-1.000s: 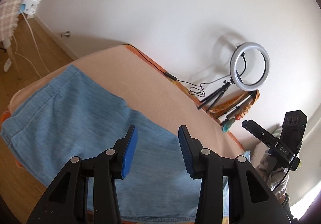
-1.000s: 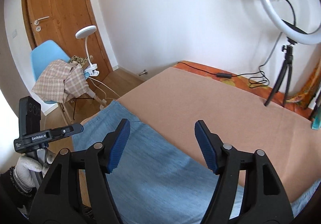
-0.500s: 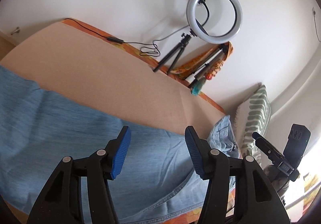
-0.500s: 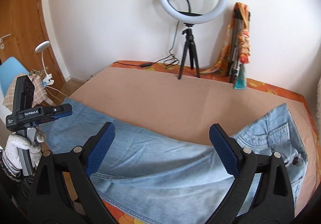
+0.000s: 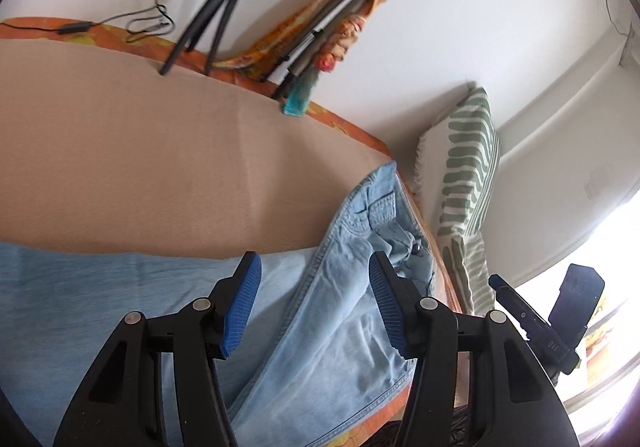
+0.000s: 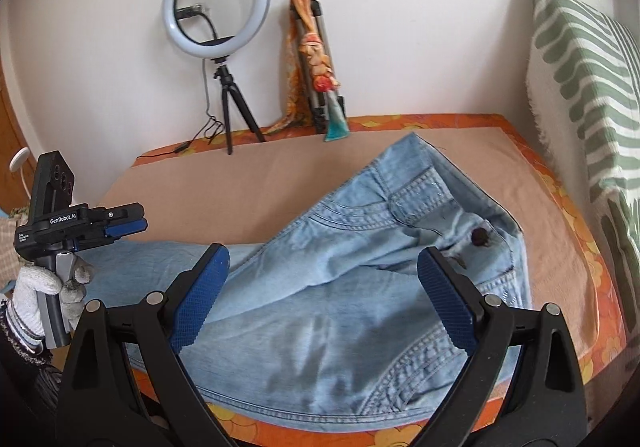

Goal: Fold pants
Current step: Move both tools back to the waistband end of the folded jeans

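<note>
The pants are spread on the bed, waistband rightward. Both the left hand-held gripper and right hand-held gripper are held apart, empty. A gloved hand is shown only rightside

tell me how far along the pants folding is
Done: the light blue denim pants lie lengthwise on the tan sheet, apparently one leg over the other. In hand: nothing; the left gripper and right gripper hover open above the waist end. Left: the crosswise folds.
</note>
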